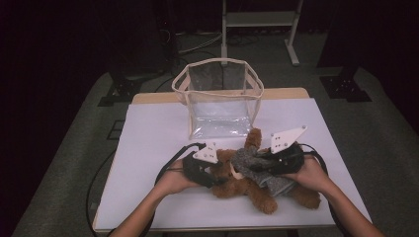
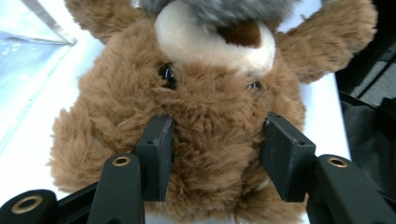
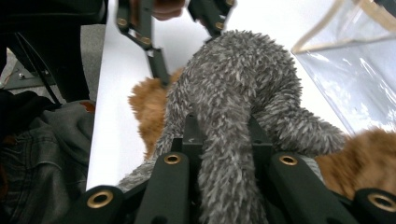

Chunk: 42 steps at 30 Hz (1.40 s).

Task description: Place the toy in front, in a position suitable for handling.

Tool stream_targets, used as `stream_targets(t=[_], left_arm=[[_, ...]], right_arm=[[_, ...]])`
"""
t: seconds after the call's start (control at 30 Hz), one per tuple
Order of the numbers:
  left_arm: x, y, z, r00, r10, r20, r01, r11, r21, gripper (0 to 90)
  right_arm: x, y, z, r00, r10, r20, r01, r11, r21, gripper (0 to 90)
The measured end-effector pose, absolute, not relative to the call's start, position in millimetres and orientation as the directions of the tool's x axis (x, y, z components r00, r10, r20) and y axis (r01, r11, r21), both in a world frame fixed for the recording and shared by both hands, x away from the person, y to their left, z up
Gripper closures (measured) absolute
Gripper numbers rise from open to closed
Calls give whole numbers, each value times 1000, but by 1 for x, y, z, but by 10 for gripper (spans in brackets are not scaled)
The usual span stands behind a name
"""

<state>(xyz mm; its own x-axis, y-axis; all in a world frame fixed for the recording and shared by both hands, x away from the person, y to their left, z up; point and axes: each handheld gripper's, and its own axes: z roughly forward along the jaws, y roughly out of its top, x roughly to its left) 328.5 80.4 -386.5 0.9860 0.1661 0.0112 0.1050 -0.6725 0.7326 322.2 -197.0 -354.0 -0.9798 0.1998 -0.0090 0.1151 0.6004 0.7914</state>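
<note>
A brown teddy bear [image 1: 236,186] lies on the white table [image 1: 153,143] with a grey fuzzy garment [image 1: 276,182] on its body. My left gripper [image 1: 216,171] comes in from the left. In the left gripper view its two pads [image 2: 156,154] press into the fur on either side of the bear's head [image 2: 210,107], below the eyes and cream muzzle. My right gripper [image 1: 256,165] reaches in from the right. In the right gripper view it [image 3: 224,135] is shut on a fold of the grey garment [image 3: 233,84], with brown fur [image 3: 149,102] showing beneath.
A clear plastic bag with beige trim [image 1: 217,61] stands open just behind the bear, at the table's middle back. A metal stand's legs [image 1: 257,19] stand on the floor beyond the table. Bare tabletop lies to the left and along the front edge.
</note>
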Motion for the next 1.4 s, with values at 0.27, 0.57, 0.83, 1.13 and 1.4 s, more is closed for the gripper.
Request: stream_targets(t=[0.27, 0.57, 0.83, 1.13, 1.4], left_arm=[[330, 94, -375, 984, 175, 40, 88, -663, 743, 429], [342, 89, -383, 979, 201, 30, 114, -668, 736, 469], [350, 87, -382, 976, 216, 21, 131, -661, 739, 476], [351, 100, -383, 975, 223, 9, 144, -658, 739, 480], [355, 95, -389, 974, 226, -12, 158, -638, 754, 486]], right_arm=[[325, -208, -364, -969, 245, -39, 129, 633, 763, 752], [340, -204, -354, -966, 258, -37, 135, 617, 776, 752], [325, -173, -352, -983, 176, -59, 65, 626, 777, 752], [325, -198, -368, -970, 233, -72, 100, 648, 755, 754], [319, -175, -355, -982, 169, -91, 40, 643, 765, 753]])
